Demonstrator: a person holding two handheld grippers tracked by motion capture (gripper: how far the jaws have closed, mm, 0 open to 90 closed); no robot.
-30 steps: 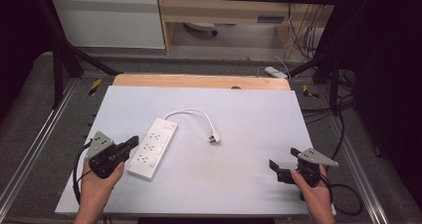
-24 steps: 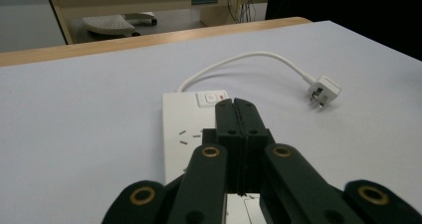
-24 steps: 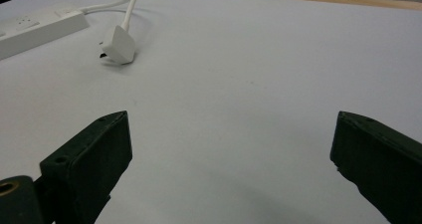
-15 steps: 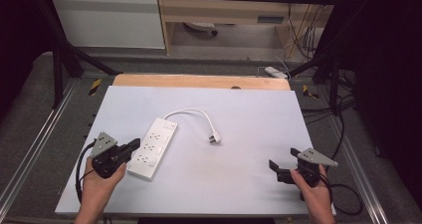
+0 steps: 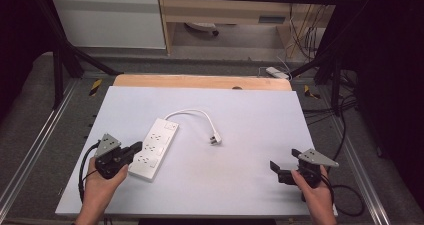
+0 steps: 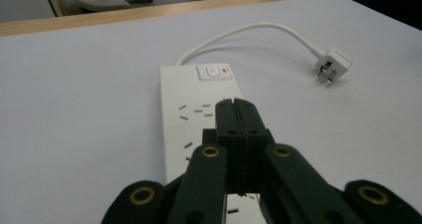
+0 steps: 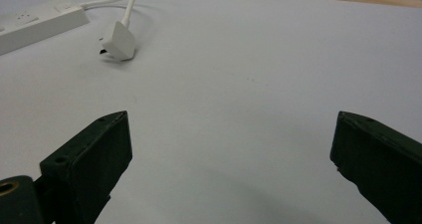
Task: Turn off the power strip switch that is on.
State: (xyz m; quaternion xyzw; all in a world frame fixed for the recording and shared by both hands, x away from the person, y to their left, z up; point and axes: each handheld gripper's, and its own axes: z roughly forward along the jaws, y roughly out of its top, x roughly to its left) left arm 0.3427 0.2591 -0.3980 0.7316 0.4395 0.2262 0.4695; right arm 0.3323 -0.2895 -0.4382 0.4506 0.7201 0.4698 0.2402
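Strip (image 5: 154, 148) I see is white and long, with rows of sockets, a switch at its far end and a short cord curling to a plug (image 5: 216, 139); it lies left of centre on the table (image 5: 240, 110). My left gripper (image 5: 136, 148) hangs over its near end with jaws pressed together, empty; my right gripper (image 5: 274, 167) sits well apart, jaws wide.

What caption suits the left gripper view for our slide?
Shut black left gripper poised over a white plastic power strip, its white cable curving to the plug.

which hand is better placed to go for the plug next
Probably the right. The right gripper has its jaws open and faces the plug across bare table. The left gripper is shut over the power strip.
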